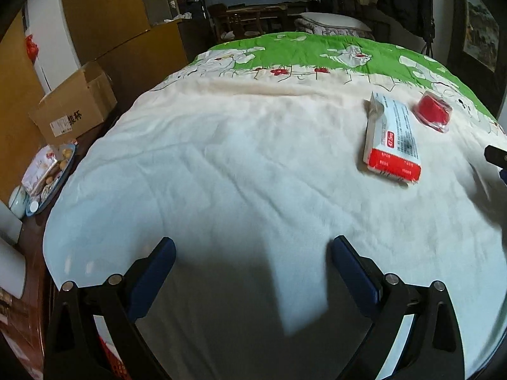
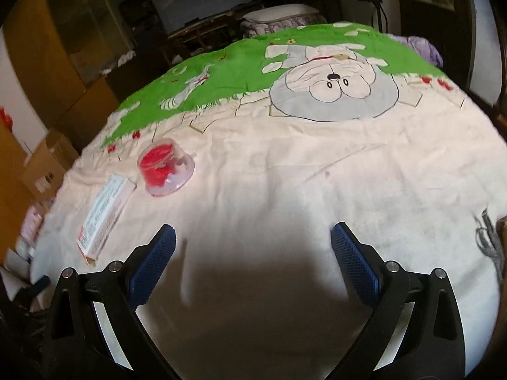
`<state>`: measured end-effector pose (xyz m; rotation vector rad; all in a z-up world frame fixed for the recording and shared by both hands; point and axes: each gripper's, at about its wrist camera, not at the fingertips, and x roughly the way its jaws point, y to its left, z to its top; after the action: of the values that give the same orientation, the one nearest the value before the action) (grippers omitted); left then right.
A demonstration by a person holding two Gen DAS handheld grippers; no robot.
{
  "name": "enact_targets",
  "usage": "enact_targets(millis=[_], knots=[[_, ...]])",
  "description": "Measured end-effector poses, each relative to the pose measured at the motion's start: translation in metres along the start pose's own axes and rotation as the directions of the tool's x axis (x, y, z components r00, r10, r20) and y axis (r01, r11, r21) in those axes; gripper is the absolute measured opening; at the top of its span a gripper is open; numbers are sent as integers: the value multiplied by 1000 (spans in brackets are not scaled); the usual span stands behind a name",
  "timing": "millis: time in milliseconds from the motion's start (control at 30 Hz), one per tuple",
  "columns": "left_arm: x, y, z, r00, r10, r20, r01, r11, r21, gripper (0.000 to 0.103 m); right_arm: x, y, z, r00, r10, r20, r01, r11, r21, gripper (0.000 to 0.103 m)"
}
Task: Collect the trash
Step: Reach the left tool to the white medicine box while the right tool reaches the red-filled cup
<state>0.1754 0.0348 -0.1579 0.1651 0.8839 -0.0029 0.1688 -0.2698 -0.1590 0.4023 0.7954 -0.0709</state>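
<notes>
Above the bedspread [image 1: 221,158], both grippers, left [image 1: 253,247] and right [image 2: 253,237], hover level, jaws released, empty.

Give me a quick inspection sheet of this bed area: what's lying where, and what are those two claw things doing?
Surface: bed quilt, cream near, green cartoon print far; wrinkled.
Job's things: red-and-white carton lying flat; clear plastic cup with red inside, upside down beside it, apart.
Clutter: nothing else seen on the quilt.
Grippers: left hand-held gripper open, empty, above the quilt; right hand-held gripper open, empty, above the quilt.
Cables: nothing seen.
Surroundings: cardboard box and a plate of food left of the bed; dark furniture beyond.
</notes>
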Motion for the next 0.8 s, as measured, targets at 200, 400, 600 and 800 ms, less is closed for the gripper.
enact_targets(millis=[200,400,600,800], knots=[[6,-2,13,999,-37,-18,36,999,-18,97,5,7,-1,999,-26,-22,25,999,-29,97],[1,-29,27,990,-143,-1,143,988,50,97,6,9,-1,999,-41,-28,39,998,-41,97],[-5,-68,50,969,-239,53,230,963,143,97,6,9,-1,999,-39,-28,38,999,-40,97],[30,-88,91,983,-177,39,170,974,153,97,5,9,-1,999,-37,-27,36,999,-39,97]])
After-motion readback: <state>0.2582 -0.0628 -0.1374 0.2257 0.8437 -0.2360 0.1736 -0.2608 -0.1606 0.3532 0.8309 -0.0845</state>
